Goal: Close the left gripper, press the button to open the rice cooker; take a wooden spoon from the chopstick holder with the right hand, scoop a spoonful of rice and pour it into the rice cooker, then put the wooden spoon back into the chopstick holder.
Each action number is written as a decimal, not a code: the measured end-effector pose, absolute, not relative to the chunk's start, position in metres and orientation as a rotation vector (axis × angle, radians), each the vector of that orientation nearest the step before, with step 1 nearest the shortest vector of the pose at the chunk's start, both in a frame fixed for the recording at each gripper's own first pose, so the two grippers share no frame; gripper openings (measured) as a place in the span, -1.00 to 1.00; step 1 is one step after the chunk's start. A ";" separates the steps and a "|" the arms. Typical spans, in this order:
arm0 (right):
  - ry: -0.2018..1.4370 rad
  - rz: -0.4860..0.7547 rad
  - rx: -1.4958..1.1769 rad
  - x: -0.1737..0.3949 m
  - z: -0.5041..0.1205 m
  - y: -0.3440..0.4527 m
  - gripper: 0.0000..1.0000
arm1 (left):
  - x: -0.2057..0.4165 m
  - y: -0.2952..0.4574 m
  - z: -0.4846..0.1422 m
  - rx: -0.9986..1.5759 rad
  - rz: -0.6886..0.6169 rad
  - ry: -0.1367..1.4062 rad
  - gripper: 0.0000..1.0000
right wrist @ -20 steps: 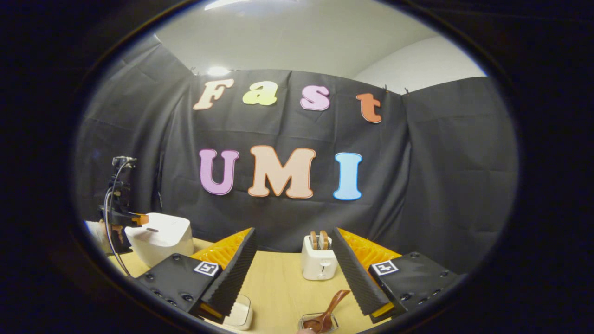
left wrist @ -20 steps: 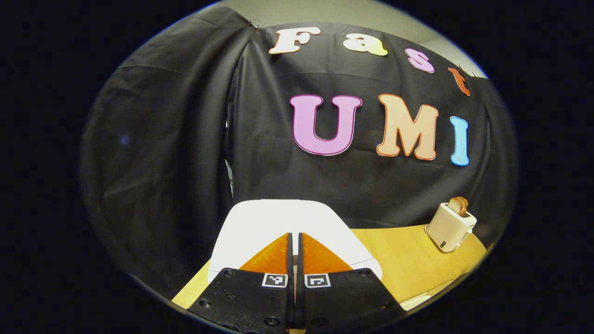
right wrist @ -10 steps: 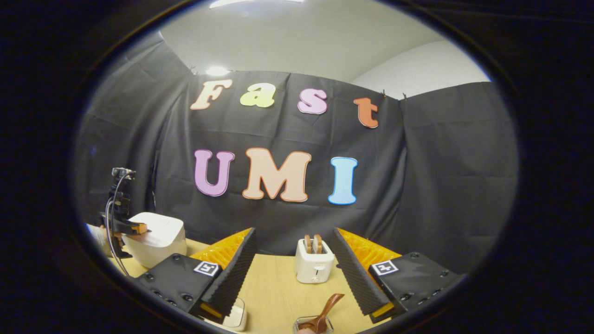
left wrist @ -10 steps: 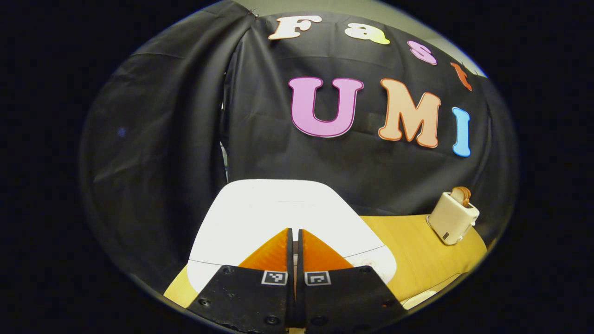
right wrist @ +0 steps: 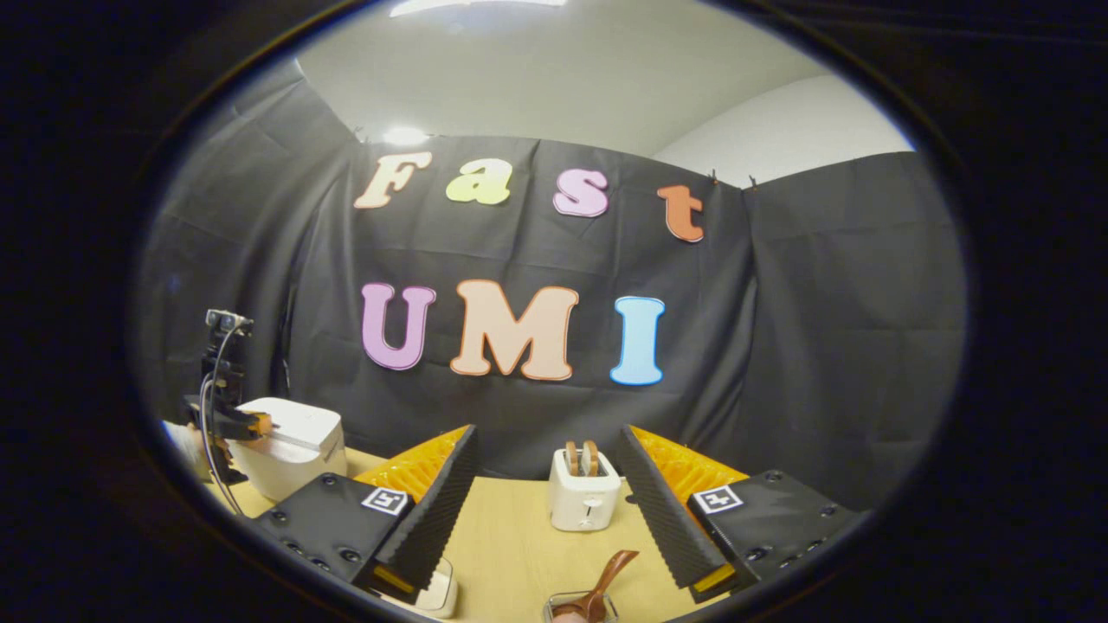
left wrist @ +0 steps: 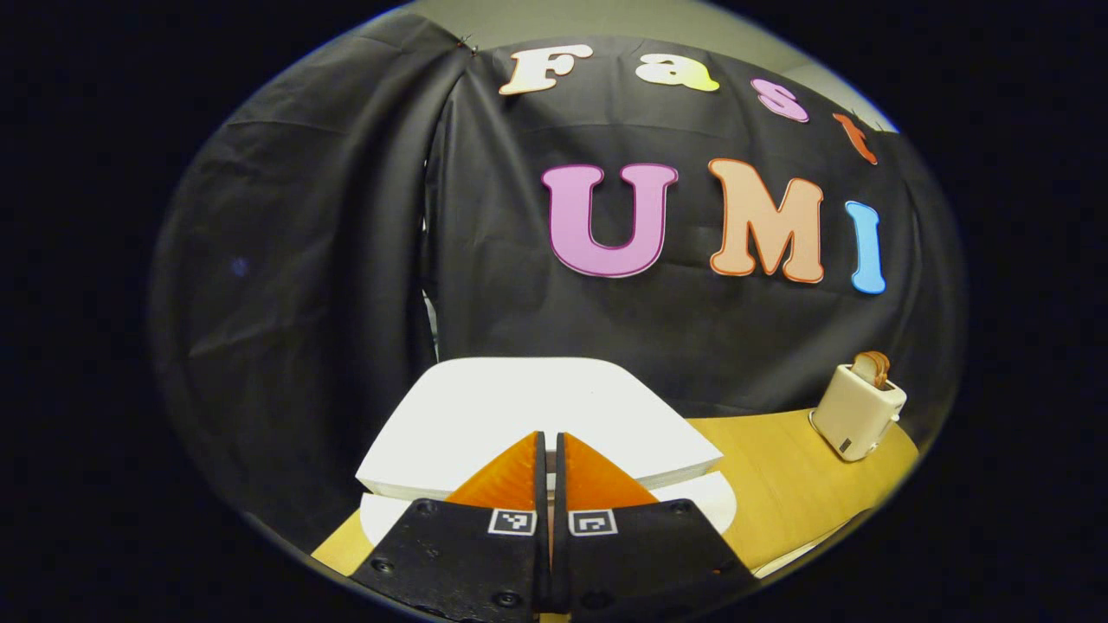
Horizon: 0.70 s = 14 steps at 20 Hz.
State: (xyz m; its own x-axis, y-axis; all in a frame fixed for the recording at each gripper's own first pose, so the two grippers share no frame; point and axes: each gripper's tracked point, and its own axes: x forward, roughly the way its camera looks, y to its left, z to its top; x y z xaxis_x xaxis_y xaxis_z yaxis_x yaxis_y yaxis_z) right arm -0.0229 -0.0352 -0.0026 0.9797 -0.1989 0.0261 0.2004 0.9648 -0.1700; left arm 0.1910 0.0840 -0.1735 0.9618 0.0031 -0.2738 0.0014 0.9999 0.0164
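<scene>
Pressed together with nothing between its fingers, the left gripper [left wrist: 550,446] rests its tips at the front edge of the white rice cooker [left wrist: 537,411], whose lid has lifted a crack from the body below; in the right gripper view the same gripper [right wrist: 251,424] sits against the cooker [right wrist: 290,437] at the far left of the table. The right gripper [right wrist: 547,450] hangs spread wide and empty above the near part of the table. Just below and between its fingers lies a brown wooden spoon [right wrist: 606,575], its bowl resting in a small clear container [right wrist: 580,606] at the table's near edge; what that container holds cannot be told. Under the left finger a white dish [right wrist: 437,593] peeks out. Farther back, near the middle of the light wooden table [right wrist: 511,536], stands a white toaster [right wrist: 582,497] with two slices of bread upright in its slots. Behind the table hangs the black cloth wall [right wrist: 779,346], creased and clipped at the top, and above it a pale ceiling [right wrist: 563,78] with a lamp's glare.
</scene>
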 end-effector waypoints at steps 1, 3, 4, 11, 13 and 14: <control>-0.010 -0.204 -0.174 -0.025 -0.002 -0.039 1.00 | 0.192 0.082 -0.157 0.032 -0.003 0.235 -1.00; -0.018 -0.213 -0.173 -0.026 0.002 -0.047 1.00 | 0.194 0.080 -0.125 0.050 -0.012 0.165 -1.00; -0.019 -0.216 -0.168 -0.026 0.003 -0.051 1.00 | 0.193 0.079 -0.114 0.053 -0.014 0.146 -0.98; 0.005 -0.208 -0.156 -0.017 -0.011 -0.073 1.00 | 0.161 0.045 -0.033 0.050 -0.079 0.010 0.07; 0.028 -0.203 -0.151 -0.013 -0.020 -0.080 1.00 | 0.145 0.033 -0.020 0.028 -0.098 -0.006 0.42; 0.040 -0.202 -0.146 -0.011 -0.024 -0.084 1.00 | 0.137 0.029 -0.015 0.021 -0.104 -0.016 0.59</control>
